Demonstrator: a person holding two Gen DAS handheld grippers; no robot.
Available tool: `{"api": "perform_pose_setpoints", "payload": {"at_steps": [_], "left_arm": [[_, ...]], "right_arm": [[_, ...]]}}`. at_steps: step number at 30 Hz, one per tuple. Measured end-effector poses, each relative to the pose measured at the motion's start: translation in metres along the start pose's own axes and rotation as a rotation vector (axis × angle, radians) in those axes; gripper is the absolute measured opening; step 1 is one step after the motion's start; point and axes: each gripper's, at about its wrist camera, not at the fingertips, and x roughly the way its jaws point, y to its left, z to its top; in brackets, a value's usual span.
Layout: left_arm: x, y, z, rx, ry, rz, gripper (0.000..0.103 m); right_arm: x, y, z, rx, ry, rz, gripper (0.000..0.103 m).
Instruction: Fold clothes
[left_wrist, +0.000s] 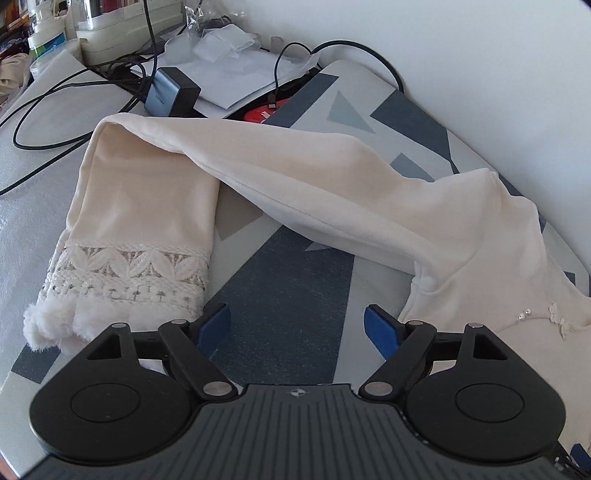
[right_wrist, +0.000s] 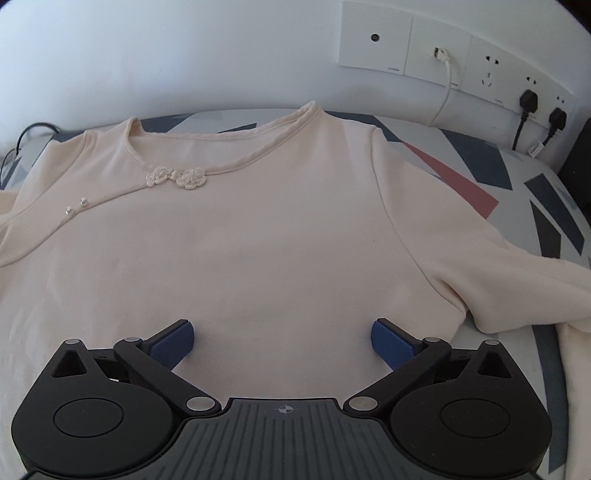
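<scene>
Your cream top (right_wrist: 236, 236) lies front-up and spread flat on the patterned counter (left_wrist: 280, 295), neckline toward the wall, flower clasp (right_wrist: 175, 178) at the collar. Its one sleeve (left_wrist: 258, 162) runs out and doubles back on itself, so the lace cuff (left_wrist: 122, 284) lands just beside your left claw (left_wrist: 299, 325). The other sleeve (right_wrist: 517, 284) trails off to the right edge. Risks: that bent sleeve is humped and loose, so if you pinch only the top layer, the fold drags crooked. The fluffy cuff trim can snag a pad. The black cables (left_wrist: 55, 110) and charger brick (left_wrist: 171, 92) sit near the sleeve's bend; sweep wide and you pull them along. Left claw: spread wide, holding nothing, over bare counter between cuff and body. Right claw (right_wrist: 282, 341): spread wide too, empty, low over the top's chest; contact I can't tell.
</scene>
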Motion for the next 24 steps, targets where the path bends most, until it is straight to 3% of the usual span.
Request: {"api": "perform_pose_setpoints", "payload": {"at_steps": [11, 18, 24], "left_arm": [[0.003, -0.002, -0.002, 0.026, 0.02, -0.03, 0.091], [-0.001, -0.012, -0.013, 0.136, 0.003, -0.017, 0.092], [-0.004, -0.01, -0.018, 0.173, -0.021, -0.004, 0.093]], "right_arm": [[0.002, -0.002, -0.001, -0.018, -0.023, 0.013, 0.102], [0.002, 0.0, 0.0, -0.017, -0.022, 0.01, 0.102], [0.002, 0.0, 0.001, -0.017, -0.014, 0.009, 0.102]]}}
